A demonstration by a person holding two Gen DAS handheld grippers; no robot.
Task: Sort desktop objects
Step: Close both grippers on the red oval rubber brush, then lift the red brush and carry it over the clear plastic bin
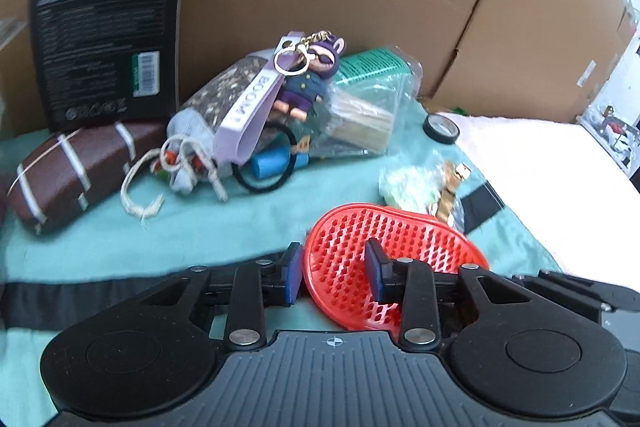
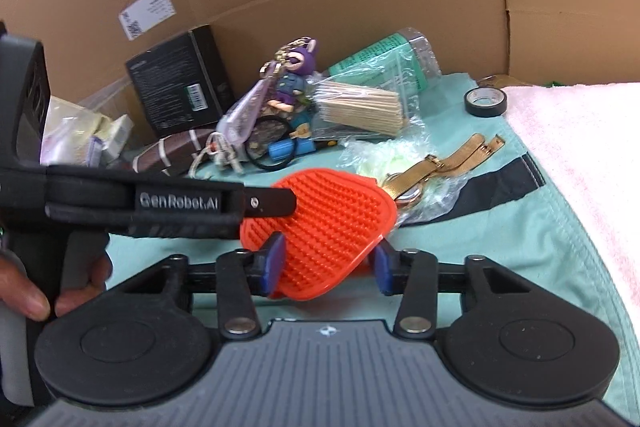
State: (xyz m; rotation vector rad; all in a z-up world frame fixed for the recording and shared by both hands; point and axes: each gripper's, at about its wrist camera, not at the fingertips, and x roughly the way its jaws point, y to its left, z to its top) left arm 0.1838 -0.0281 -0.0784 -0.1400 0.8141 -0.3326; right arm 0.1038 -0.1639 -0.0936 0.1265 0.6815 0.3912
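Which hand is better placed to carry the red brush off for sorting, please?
Right, probably: the right gripper brackets the red brush across its width, pads at both edges; the left gripper sits at just one rim.

Red brush, teal cloth, purple keychain

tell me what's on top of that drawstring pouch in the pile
A purple bunny keychain with its lilac strap lies across the speckled drawstring pouch. The strap and figure cover much of the pouch, so what else touches it underneath cannot be seen.
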